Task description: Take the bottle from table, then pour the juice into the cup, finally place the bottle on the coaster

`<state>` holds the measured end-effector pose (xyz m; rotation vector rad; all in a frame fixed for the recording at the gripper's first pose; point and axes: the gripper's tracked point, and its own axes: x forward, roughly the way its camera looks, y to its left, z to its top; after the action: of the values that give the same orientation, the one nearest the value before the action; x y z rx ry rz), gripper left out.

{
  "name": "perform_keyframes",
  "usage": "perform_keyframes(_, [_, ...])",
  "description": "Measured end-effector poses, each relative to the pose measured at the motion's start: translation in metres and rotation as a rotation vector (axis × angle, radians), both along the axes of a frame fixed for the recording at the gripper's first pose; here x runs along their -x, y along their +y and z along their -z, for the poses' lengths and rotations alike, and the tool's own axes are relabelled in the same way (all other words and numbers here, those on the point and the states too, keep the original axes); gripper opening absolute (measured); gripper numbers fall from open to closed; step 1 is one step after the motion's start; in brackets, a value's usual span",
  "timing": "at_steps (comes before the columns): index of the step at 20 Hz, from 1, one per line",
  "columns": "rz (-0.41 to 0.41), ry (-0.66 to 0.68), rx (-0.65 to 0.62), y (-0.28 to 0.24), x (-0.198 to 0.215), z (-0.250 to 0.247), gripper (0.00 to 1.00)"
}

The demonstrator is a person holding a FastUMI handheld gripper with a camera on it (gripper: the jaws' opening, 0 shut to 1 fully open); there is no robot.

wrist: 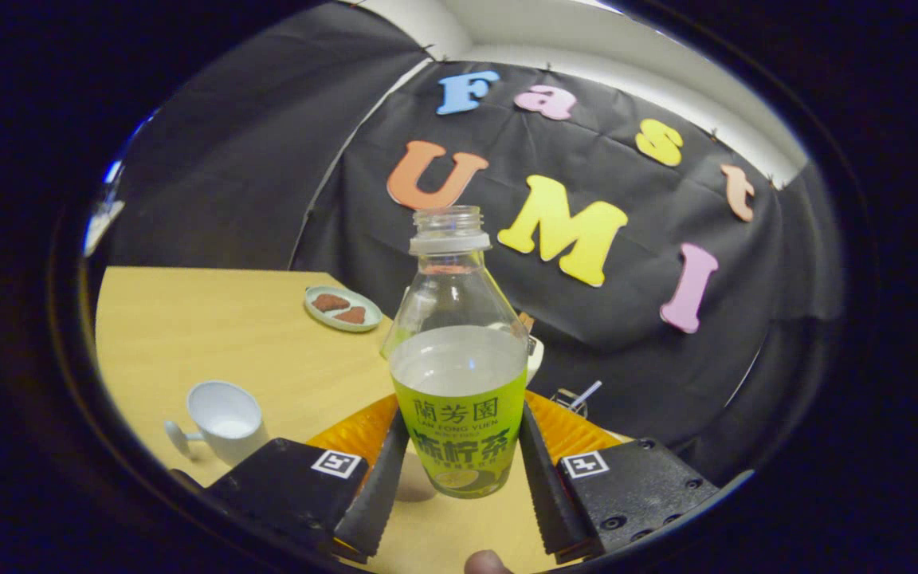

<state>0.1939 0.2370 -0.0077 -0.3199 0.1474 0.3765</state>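
Bottle (459,375) upright between gripper (459,478) fingers, pinched on both sides, cup (224,418) nearby left.

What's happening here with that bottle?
A person is working a hand-held gripper whose two fingers sit on either side of an uncapped bottle, which is partly filled with liquid and upright. Whether the fingers press on it cannot be told. On the wooden table, a white cup stands off to one side of the fingers, and a small dish holding two brownish pieces lies farther back. Nothing is being poured at this moment.
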Motion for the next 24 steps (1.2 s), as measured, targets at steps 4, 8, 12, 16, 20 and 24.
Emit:
perform_keyframes(4, [0.004, 0.082, -0.165, -0.002, -0.027, 0.008, 0.77])
perform_keyframes(8, [0.008, 0.144, -0.274, 0.009, -0.049, 0.023, 0.77])
perform_keyframes(12, [-0.009, 0.193, -0.324, 0.035, -0.063, 0.037, 0.78])
perform_keyframes(16, [0.007, 0.227, -0.367, 0.039, -0.065, 0.054, 0.79])
perform_keyframes(20, [0.011, 0.266, -0.352, 0.046, -0.066, 0.080, 0.79])
perform_keyframes(24, [0.005, 0.263, -0.345, 0.050, -0.064, 0.088, 0.80])
